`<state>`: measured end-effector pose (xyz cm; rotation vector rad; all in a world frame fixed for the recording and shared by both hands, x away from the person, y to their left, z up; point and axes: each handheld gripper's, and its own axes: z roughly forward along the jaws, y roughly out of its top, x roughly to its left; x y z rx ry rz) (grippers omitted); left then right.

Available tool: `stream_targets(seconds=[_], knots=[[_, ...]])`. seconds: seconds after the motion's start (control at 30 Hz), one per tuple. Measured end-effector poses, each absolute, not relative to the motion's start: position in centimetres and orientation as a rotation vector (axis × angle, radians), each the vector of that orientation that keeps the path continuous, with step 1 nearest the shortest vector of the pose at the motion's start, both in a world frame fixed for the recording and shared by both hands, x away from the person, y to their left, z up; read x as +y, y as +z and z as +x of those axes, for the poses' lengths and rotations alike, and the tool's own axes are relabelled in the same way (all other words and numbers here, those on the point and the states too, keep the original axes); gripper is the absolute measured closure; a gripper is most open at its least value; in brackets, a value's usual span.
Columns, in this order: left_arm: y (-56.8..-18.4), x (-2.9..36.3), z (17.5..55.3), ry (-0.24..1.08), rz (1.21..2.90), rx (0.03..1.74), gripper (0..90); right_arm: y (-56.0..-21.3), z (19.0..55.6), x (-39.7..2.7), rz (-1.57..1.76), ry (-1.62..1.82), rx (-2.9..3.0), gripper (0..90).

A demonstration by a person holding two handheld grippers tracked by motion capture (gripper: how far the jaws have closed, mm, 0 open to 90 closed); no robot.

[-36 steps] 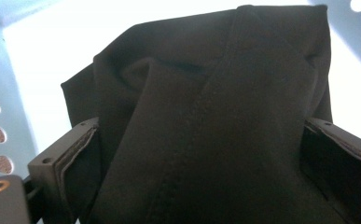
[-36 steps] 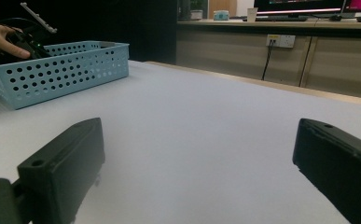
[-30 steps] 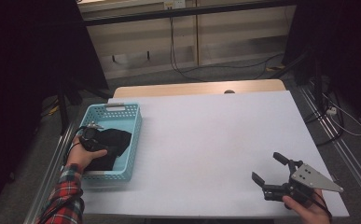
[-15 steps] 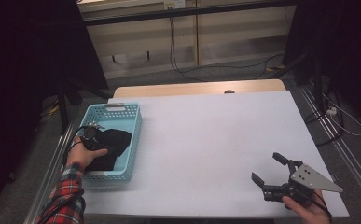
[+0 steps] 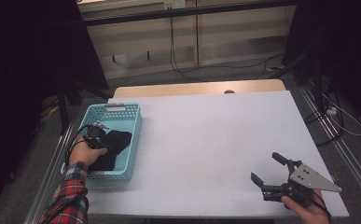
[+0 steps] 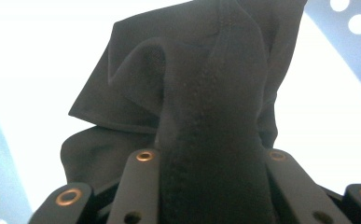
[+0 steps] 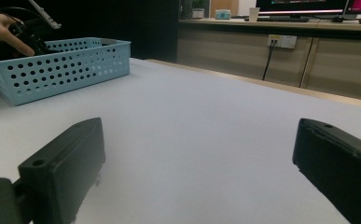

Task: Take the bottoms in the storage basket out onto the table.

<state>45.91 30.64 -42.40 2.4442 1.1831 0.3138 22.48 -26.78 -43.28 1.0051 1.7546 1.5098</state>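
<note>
In the high view, a light blue perforated plastic basket [image 5: 122,122] sat at the left edge of a white rectangular surface [image 5: 206,140], in the left middle of the frame. Inside it lay a crumpled black cloth [image 5: 115,147], bunched toward the near end of the basket. A person's left hand [image 5: 86,151], in a red plaid sleeve, came up from the lower left and held the left hand-held gripper [image 5: 95,135] down in the basket against the cloth. In the left gripper view, a thick fold of the black cloth [image 6: 215,116] rose straight up between the two jaws, which had just been closing on it and appeared to be pinching it. At the lower right of the high view, the right hand-held gripper [image 5: 269,175] rested low over the bare surface, well apart from the basket, its jaws spread wide with nothing between them; the right gripper view showed the same wide gap [image 7: 197,158] and the basket [image 7: 61,65] far off at upper left. The step in hand looked like taking the cloth out of the basket. To do it well, the grip should probably stay firm on the thick fold, and the lift should go straight up so trailing cloth clears the basket wall without dragging the light basket along.
</note>
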Motion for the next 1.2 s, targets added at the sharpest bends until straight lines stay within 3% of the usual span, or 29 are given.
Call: stream_targets(seconds=[0.57, 1.2], knots=[[-41.7, 31.2, 46.5, 0.355, 2.305, 1.227, 73.8, -43.3, 22.6, -27.0, 1.014, 1.501, 1.744, 2.0], [-32.8, 30.9, 46.6, 0.415, 1.994, 1.143, 74.1, -43.4, 22.7, -27.0, 1.026, 1.491, 1.737, 2.0]])
